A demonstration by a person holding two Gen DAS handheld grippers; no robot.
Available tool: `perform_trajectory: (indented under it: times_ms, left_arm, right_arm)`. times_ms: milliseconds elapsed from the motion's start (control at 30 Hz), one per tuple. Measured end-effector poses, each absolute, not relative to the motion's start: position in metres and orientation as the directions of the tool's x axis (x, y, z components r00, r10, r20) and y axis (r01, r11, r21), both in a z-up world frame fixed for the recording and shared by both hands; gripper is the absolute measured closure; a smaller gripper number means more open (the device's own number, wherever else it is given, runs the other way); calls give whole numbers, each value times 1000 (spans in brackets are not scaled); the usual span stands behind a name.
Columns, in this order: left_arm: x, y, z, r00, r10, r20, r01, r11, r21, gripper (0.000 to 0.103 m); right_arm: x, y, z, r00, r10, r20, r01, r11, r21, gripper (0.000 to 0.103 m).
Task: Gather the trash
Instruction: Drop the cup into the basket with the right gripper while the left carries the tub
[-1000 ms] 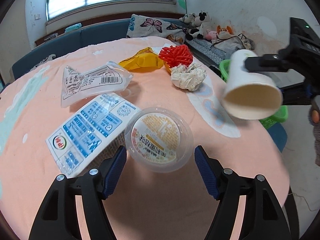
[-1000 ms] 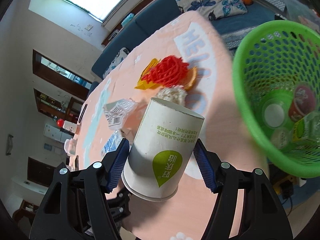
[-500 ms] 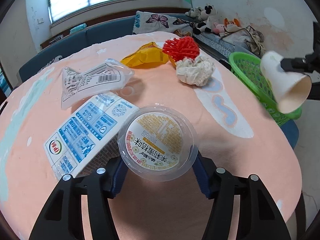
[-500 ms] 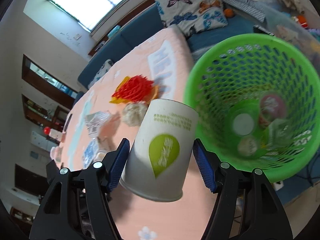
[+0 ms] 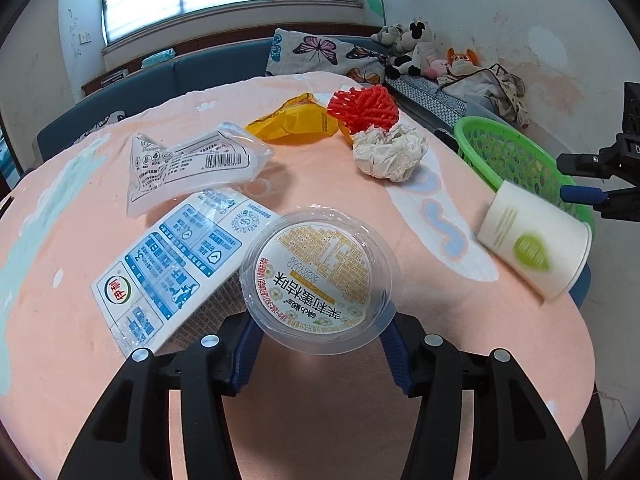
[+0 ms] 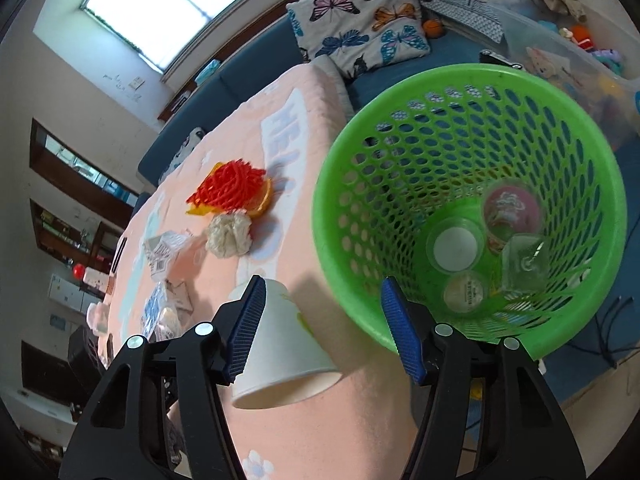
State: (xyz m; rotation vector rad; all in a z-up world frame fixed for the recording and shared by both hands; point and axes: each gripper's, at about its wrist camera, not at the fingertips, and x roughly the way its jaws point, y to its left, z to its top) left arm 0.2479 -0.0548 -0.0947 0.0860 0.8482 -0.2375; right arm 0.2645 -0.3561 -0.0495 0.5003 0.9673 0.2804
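Plastic tub (image 5: 318,276) clamped by left gripper (image 5: 320,346); right gripper (image 6: 322,324) empty.

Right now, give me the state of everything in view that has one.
left gripper, jaws just closing, clamped on the lidded plastic cup.
right gripper, jaws just closing, gripping nothing.
paper cup, loose, tipped over, outside the basket.
green basket, holds several containers.
tissue ball, crumpled, on the table.
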Motion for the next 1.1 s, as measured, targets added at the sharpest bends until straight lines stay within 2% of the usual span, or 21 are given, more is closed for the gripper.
perform_trajectory:
  times_ms: [200,267,467,700,767,967,1100]
  left_arm:
    - [242,-53,-87,649,-182,-739,247,969,-21,51]
    - [240,-51,-83,653,-186,-734,250,968,-23,51]
    - [233,-43,-73,666,-194,-720,257,966,-23,51]
    - [230,-35,-65,674,-199,-711,253,967,-30,51]
    - [231,-35,-64,673,-202,-712,252,967,-36,51]
    - [232,-44,-58,670,-227,-707,278,960,-45,51]
    - [234,-57,-50,667,-257,-700,309,950,-55,51]
  right_arm:
    - [267,-326,-42,494,494,-716,-114,853,509,41]
    - [267,-308,-44,459,509,-728,-162,854,495,37]
    - [270,-265,-60,373,507,-777,-243,862,446,33]
    - [272,-245,-78,304,477,-825,-274,873,404,35]
    - [269,-246,-78,306,477,-824,-285,872,399,45]
    - [264,-269,-54,401,479,-781,-257,877,406,45]
    - [270,-304,-34,498,416,-761,-183,908,377,45]
